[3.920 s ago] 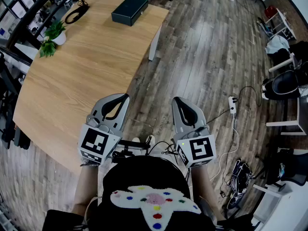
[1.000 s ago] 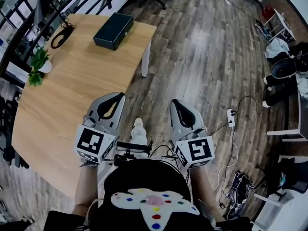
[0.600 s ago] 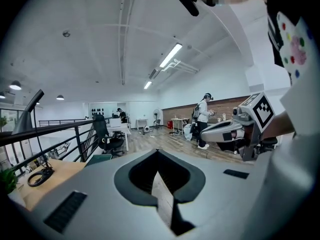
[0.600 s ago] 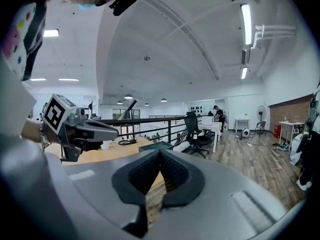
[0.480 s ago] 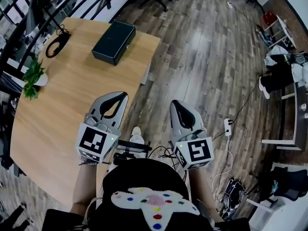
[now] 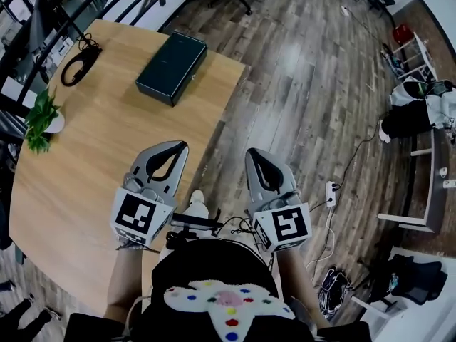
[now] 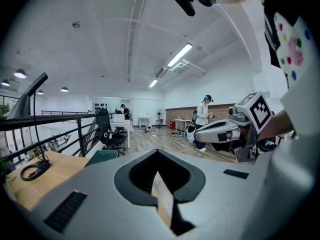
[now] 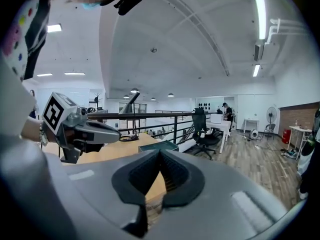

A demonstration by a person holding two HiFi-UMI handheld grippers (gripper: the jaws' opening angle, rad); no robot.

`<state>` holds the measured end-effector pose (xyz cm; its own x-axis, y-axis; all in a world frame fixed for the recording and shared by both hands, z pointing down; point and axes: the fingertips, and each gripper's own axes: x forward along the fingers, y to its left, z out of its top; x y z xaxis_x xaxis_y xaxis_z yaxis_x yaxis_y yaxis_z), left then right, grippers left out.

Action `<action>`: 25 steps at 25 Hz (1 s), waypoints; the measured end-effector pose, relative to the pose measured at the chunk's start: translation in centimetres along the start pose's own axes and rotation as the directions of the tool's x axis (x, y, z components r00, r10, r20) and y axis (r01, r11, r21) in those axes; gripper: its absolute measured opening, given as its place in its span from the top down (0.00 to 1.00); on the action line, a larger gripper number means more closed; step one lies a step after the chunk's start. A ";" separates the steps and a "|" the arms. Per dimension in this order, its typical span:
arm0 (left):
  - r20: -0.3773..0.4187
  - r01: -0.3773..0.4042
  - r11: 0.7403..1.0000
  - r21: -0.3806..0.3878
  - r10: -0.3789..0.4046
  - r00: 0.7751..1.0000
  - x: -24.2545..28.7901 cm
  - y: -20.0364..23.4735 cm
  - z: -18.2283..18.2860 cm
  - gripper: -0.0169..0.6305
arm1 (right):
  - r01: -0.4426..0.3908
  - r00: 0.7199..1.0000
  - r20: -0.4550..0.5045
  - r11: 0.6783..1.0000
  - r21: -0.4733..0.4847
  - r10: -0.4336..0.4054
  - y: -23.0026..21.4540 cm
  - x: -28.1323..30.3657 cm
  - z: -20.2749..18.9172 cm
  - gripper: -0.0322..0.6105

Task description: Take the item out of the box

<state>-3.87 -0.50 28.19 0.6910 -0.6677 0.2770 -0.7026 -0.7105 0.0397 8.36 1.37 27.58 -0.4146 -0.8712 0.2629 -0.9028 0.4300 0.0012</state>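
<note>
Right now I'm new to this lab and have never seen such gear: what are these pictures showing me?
There is no robot here: a person holds a hand-held claw in each hand. The top-down picture comes from a camera on the person's head. The other two come from cameras riding on each claw, looking along its jaws. The left claw and the right claw are both shut and hold nothing. On the wooden table lie a closed dark green box, black headphones and a small potted plant. Neither claw touches the box, which sits at the table's far end.
</note>
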 end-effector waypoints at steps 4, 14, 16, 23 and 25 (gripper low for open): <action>-0.003 -0.008 1.000 -0.022 0.008 1.000 0.4 1.3 -0.7 0.96 | -0.017 1.000 -0.013 1.000 -0.007 0.017 0.6 1.7 -0.4 0.94; -0.031 -0.058 0.997 -0.055 0.057 0.998 0.8 3.5 -2.6 0.96 | -0.084 0.996 -0.039 0.996 -0.028 0.083 1.2 5.1 -1.6 0.86; -0.034 -0.077 0.996 -0.055 0.075 0.997 1.0 4.0 -2.8 0.96 | -0.114 0.992 -0.052 0.993 -0.037 0.112 1.3 6.0 -2.0 0.83; -0.042 -0.141 0.985 -0.097 0.138 0.990 2.4 5.5 -2.9 0.96 | -0.180 0.981 -0.078 0.982 -0.057 0.176 -0.7 8.6 -2.6 0.83; -0.047 -0.153 0.984 -0.095 0.149 0.988 3.0 5.7 -2.9 0.96 | -0.190 0.979 -0.085 0.980 -0.052 0.186 -1.4 9.3 -2.9 0.83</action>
<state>-6.29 -5.86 32.03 0.5700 -0.7547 0.3249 -0.8127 -0.5760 0.0880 6.11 -6.67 32.83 -0.5637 -0.7530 0.3394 -0.8003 0.5996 0.0009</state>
